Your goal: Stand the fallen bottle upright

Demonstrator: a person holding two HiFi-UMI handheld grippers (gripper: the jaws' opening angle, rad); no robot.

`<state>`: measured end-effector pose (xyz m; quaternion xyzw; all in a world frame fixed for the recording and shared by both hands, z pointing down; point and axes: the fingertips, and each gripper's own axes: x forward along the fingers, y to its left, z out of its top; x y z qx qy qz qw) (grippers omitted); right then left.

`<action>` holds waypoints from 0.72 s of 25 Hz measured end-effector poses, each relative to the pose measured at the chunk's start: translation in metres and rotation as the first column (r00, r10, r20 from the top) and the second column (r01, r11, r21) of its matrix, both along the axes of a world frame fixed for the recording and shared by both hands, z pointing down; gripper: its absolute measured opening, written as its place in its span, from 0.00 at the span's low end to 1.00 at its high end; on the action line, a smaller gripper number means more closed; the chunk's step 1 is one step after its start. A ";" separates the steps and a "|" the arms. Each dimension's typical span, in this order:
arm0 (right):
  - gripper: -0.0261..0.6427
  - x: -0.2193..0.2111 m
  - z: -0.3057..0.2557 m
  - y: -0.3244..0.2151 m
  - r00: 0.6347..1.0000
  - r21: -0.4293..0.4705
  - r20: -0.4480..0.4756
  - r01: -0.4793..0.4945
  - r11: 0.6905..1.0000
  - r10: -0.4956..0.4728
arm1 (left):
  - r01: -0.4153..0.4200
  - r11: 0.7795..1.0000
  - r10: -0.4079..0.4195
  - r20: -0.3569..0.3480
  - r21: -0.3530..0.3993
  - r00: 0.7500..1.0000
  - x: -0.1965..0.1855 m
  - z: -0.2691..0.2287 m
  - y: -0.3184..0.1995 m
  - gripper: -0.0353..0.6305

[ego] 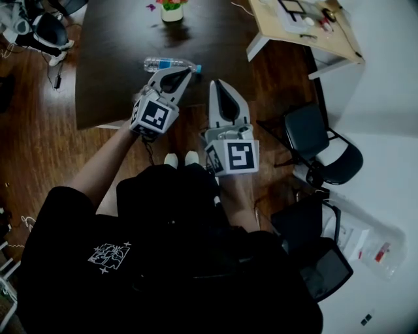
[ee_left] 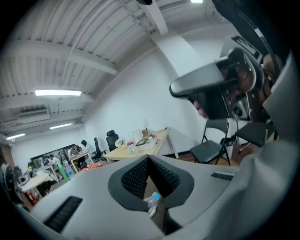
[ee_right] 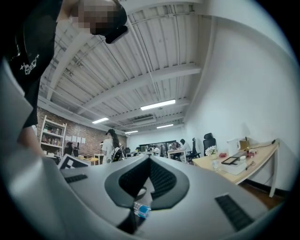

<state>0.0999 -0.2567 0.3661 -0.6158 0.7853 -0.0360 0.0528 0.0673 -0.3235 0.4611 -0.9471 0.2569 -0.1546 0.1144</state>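
Note:
A clear plastic bottle (ego: 168,64) with a blue cap lies on its side on the dark table (ego: 117,59), near the front edge, cap to the right. My left gripper (ego: 185,72) hovers just in front of it, jaws shut and empty, tips close to the cap end. My right gripper (ego: 217,85) is beside it to the right, off the table's corner, also shut with nothing held. In the left gripper view the bottle (ee_left: 153,203) shows small through the gap below the closed jaws. In the right gripper view only its blue cap (ee_right: 141,209) shows.
A small pot with flowers (ego: 172,10) stands at the table's far side. A light wooden desk (ego: 307,26) with clutter is at the back right. Black chairs (ego: 320,147) stand on the wooden floor to the right. Gear and cables (ego: 39,32) lie at the far left.

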 end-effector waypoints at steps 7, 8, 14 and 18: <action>0.06 0.028 0.022 -0.014 1.000 -0.021 0.016 -0.015 1.000 0.015 | -0.193 0.981 0.167 0.469 0.009 0.867 0.028 0.104 -0.044 0.06; 0.06 0.030 0.026 -0.015 1.000 -0.027 0.016 -0.019 0.999 0.019 | -0.221 0.975 0.190 0.527 -0.005 0.828 0.031 0.118 -0.048 0.06; 0.06 0.036 0.040 -0.020 0.999 -0.042 0.024 -0.031 0.999 0.032 | -0.296 0.946 0.302 0.680 -0.130 0.668 0.042 0.178 -0.062 0.26; 0.06 0.042 0.049 -0.020 0.998 -0.049 0.017 -0.052 0.997 0.052 | -0.316 0.931 0.353 0.663 -0.182 0.660 0.056 0.188 -0.063 0.36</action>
